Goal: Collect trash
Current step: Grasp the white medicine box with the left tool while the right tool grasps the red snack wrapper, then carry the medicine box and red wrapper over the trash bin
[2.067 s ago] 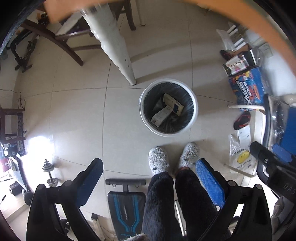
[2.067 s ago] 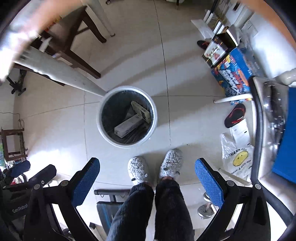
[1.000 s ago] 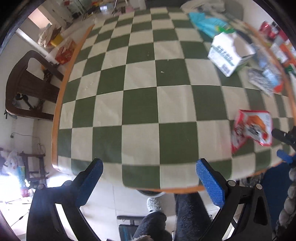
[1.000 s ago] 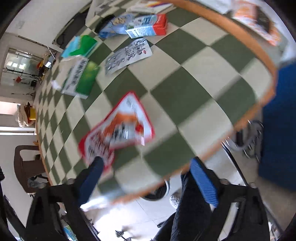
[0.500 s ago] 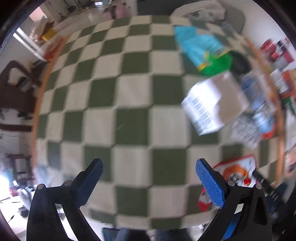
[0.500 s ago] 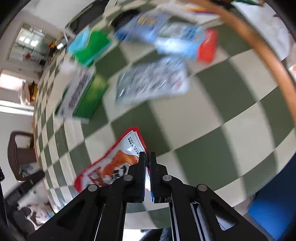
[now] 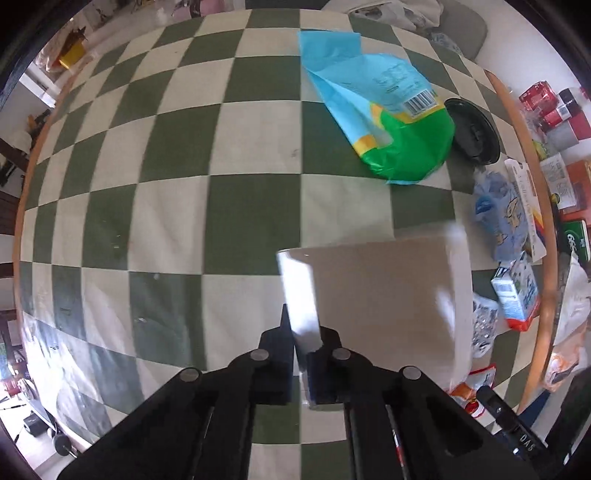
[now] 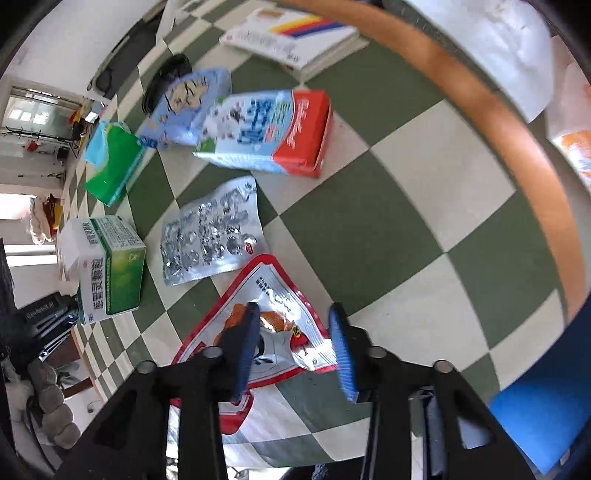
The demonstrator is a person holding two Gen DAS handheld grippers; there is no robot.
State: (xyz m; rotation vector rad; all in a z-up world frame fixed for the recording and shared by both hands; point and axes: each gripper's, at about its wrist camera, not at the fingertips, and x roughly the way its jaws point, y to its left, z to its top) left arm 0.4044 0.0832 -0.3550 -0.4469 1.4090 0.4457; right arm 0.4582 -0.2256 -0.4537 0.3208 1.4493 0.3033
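Note:
My left gripper [image 7: 301, 341] is shut on a flap of an open white and green carton [image 7: 376, 295], which stands on the green and white checked tablecloth [image 7: 177, 192]. The same carton shows in the right wrist view [image 8: 109, 269] at the left. My right gripper [image 8: 293, 336] is open, its blue pads either side of a red and white snack pouch [image 8: 269, 302] lying flat near the table's edge.
A blue and green bag [image 7: 384, 110], a black lid [image 7: 474, 131], a silver foil wrapper [image 8: 210, 230], a blue and red milk carton [image 8: 269, 129], a pale blue packet [image 8: 184, 107] and a white box [image 8: 291, 33] lie on the table. The wooden table rim [image 8: 491, 107] runs at the right.
My left gripper has come down from the bin to the table and shut on the carton's flap. My right gripper, shut half a second ago, has opened over the red pouch.

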